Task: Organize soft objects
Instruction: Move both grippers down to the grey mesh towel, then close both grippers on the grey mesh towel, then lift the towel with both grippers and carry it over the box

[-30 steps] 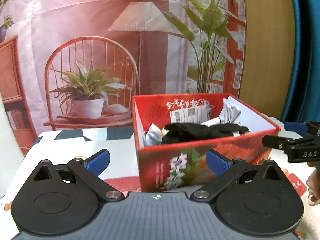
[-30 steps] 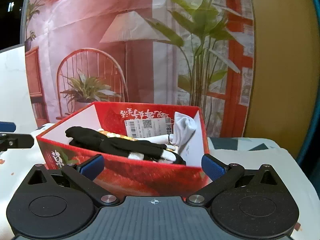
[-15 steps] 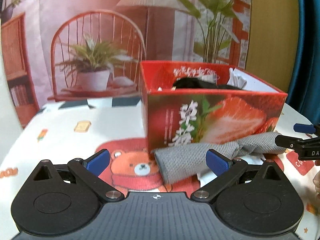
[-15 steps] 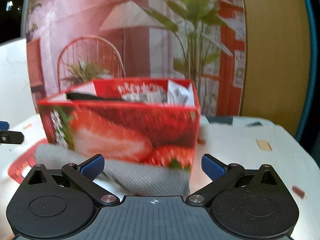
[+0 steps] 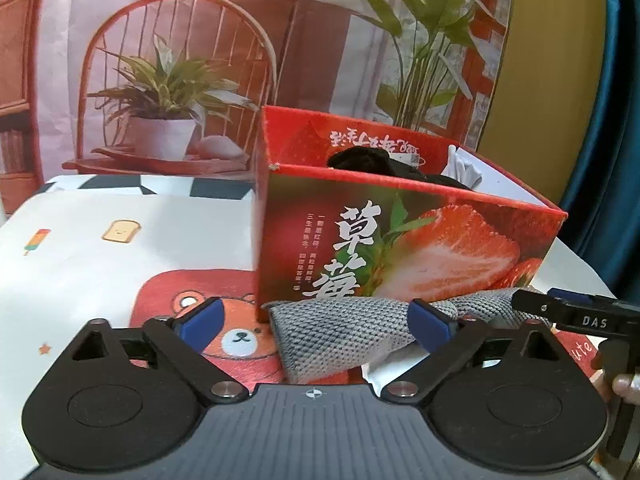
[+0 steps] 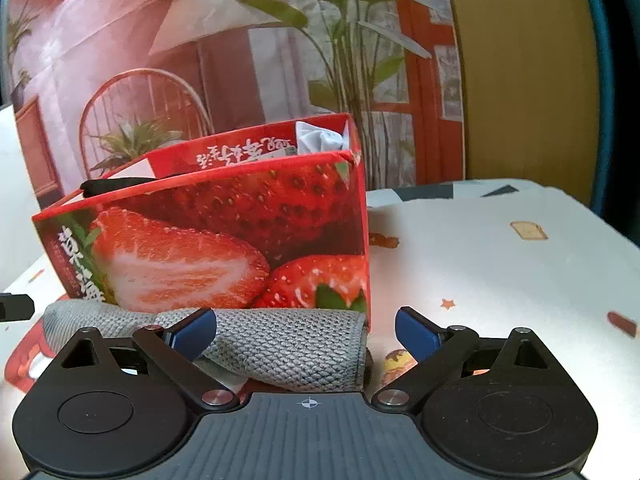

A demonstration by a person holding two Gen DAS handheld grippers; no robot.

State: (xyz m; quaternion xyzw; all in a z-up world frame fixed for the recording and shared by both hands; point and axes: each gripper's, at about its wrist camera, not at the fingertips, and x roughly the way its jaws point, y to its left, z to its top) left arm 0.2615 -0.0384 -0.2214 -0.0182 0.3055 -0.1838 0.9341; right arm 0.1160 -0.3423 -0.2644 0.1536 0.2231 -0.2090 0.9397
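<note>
It looks like a room at home, set up for filming. A table (image 5: 100, 240) wears a kids' cloth with a bear (image 5: 240, 332) and toast. Behind it hangs a printed backdrop (image 5: 180, 60) of a chair, lamp and plants. A strawberry box (image 5: 400, 248) holds socks.

My left wrist camera looks low across the table (image 5: 120, 240) at the strawberry box (image 5: 400, 248), close, from its left front corner. My right wrist camera faces the same box (image 6: 224, 240) from its right front corner. Both share the grey cloth (image 5: 332, 332) (image 6: 296, 344) along the box's front.
</note>
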